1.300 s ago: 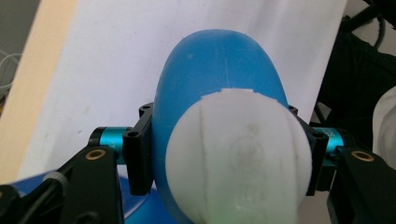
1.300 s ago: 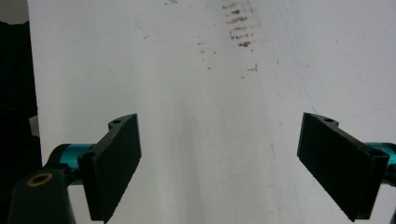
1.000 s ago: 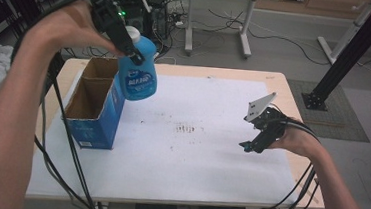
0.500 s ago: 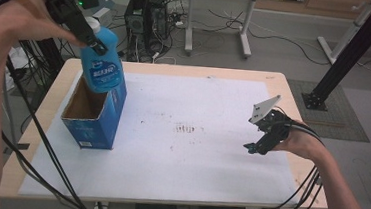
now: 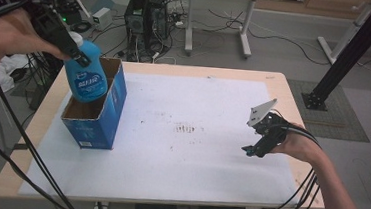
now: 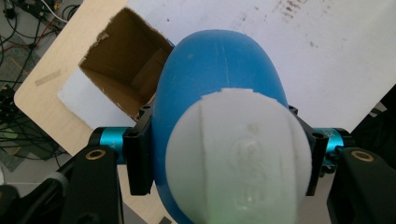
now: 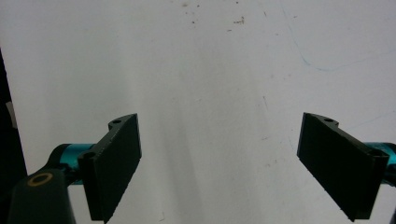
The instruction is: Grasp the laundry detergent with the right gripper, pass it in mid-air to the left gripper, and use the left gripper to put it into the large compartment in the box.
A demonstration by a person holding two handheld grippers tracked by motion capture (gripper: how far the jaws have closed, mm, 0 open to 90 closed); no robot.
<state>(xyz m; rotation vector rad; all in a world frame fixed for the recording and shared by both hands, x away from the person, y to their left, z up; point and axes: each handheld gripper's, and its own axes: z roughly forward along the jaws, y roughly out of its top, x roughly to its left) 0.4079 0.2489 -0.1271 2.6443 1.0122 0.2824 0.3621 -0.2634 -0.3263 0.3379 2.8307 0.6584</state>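
Observation:
A blue bottle (image 5: 86, 76) with a white cap hangs tilted over the open top of a blue cardboard box (image 5: 95, 111) at the table's left. My left gripper (image 5: 75, 50) is shut on the bottle just below the cap. In the left gripper view the white cap (image 6: 238, 156) and blue body (image 6: 219, 74) sit between the black jaws, with the box's brown inside (image 6: 123, 74) beyond. My right gripper (image 5: 255, 149) stands open over the white mat near the right edge. The right gripper view has its fingers (image 7: 114, 163) wide apart with nothing between them (image 7: 219, 168).
A white mat (image 5: 179, 154) with dark smudges covers most of the wooden table (image 5: 280, 82). Cables trail from both grippers over the front edge. Computer towers, desk legs and a black frame stand on the floor behind the table.
My left gripper has carried the bottle to the left and downward, from beside the box's right wall to over its opening. The right gripper has stayed in place.

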